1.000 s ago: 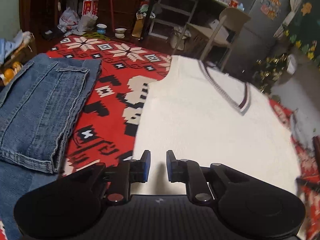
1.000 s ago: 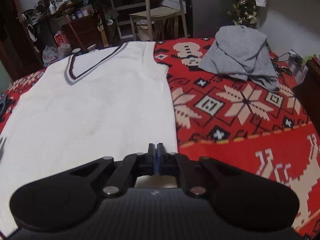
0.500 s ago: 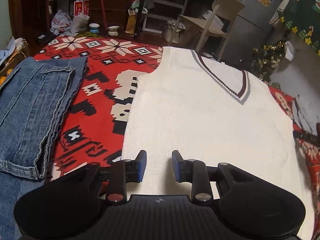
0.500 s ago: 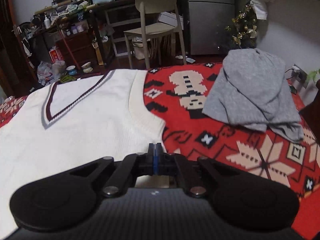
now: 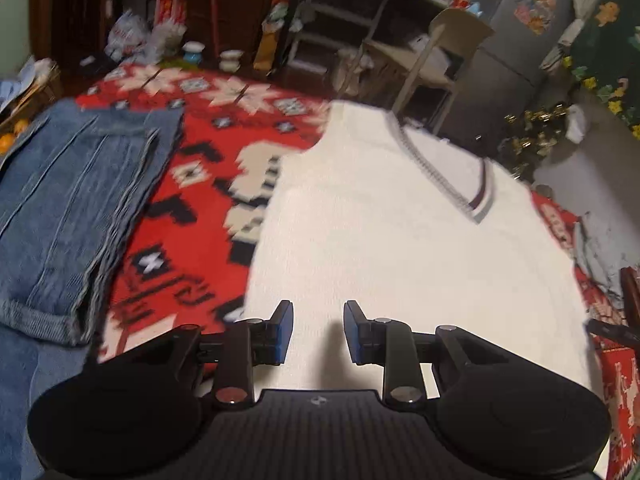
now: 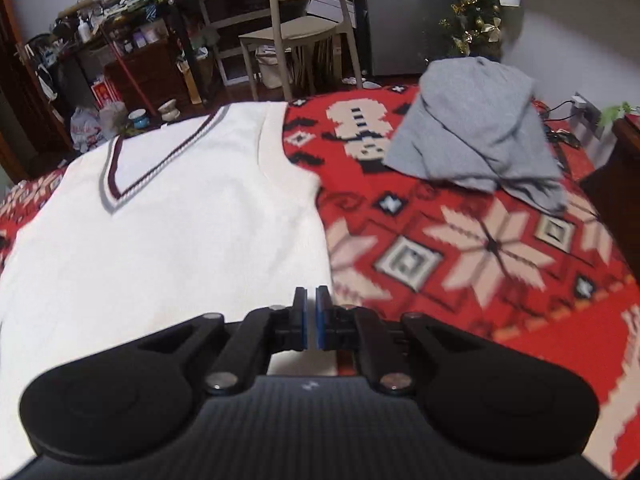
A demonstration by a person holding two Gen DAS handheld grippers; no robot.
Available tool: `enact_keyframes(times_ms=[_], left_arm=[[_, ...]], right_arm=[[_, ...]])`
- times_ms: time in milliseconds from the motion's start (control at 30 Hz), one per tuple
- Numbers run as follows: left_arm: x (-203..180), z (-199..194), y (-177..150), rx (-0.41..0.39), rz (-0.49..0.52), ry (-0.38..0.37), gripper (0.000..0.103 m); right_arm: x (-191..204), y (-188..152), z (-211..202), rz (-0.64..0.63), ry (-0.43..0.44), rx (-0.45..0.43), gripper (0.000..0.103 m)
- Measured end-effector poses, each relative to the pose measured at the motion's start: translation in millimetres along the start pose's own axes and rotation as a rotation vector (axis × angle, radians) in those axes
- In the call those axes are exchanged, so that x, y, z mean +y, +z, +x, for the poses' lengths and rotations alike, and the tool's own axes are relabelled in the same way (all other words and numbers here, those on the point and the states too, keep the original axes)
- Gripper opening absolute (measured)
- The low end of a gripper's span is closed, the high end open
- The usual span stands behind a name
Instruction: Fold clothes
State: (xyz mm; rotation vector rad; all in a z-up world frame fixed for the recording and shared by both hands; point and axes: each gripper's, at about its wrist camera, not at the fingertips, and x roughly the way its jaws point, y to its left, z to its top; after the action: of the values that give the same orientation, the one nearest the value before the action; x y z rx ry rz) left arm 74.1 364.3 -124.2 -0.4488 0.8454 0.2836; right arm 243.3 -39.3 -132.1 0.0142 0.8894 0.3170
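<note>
A white sleeveless knit vest [image 5: 400,248] with a maroon and grey V-neck lies flat, front up, on a red patterned blanket [image 5: 192,216]. My left gripper [image 5: 318,320] hovers over the vest's lower left part, near its left edge. It is open with nothing between the blue pads. In the right wrist view my right gripper [image 6: 311,308] is above the lower right edge of the vest [image 6: 180,240]. Its jaws are just opening: only a thin slit shows between the pads, and no cloth is in it.
Folded blue jeans [image 5: 72,208] lie on the blanket left of the vest. A crumpled grey garment [image 6: 476,148] sits at the far right. Beyond the bed stand a beige chair [image 6: 296,16], cluttered shelves and a small decorated tree [image 6: 476,12].
My left gripper's jaws have spread wider and its view has shifted slightly. My right gripper has drifted over the vest's right edge, and a thin slit has appeared between its pads.
</note>
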Motion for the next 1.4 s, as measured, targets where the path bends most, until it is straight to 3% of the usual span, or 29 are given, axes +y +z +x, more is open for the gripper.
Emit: enact_keyframes(times_ms=[233,400,600,633,733,767,900,1067,1267,1367,1400], left_arm=[[23,-9,-2,0.000,-0.114,-0.001,0.027],[19,-7,-4,0.025,-0.064,0.058,0.028],[-1,-1,-6,0.021,0.077,0.117,0.035],[-4,0,-7,0.020,0.107,0.138,0.035],[-16,3,-8,0.015,0.196,0.198,0.022],[-19,4,-9,0.014,0.222,0.216,0.009],[-23,0,-11,-0.002,0.262,0.259,0.003],[-16,-1,-9,0.010,0.230,0.259,0.003],[-18,-1,-8,-0.001,0.224,0.245,0.009],[-10,-1,-1,-0.001,0.162,0.220,0.024],[-7,0,3,-0.002,0.144,0.202,0.024]], right_arm=[[-12,-30,-45,0.049,-0.016,0.013,0.008],[-7,-39,-48,0.027,-0.019,0.037,0.009],[-1,-39,-34,-0.028,-0.041,0.055,0.011],[-1,-38,-33,-0.029,-0.042,0.054,0.008],[3,-37,-32,-0.057,-0.058,0.052,0.005],[6,-37,-33,-0.071,-0.069,0.051,0.005],[9,-37,-37,-0.100,-0.102,0.047,0.001],[-3,-39,-38,-0.099,-0.177,0.046,0.000],[-29,-32,-45,0.093,-0.067,0.008,0.001],[-25,-24,-48,0.108,-0.032,-0.049,0.010],[-23,-21,-48,0.104,-0.026,-0.069,0.014]])
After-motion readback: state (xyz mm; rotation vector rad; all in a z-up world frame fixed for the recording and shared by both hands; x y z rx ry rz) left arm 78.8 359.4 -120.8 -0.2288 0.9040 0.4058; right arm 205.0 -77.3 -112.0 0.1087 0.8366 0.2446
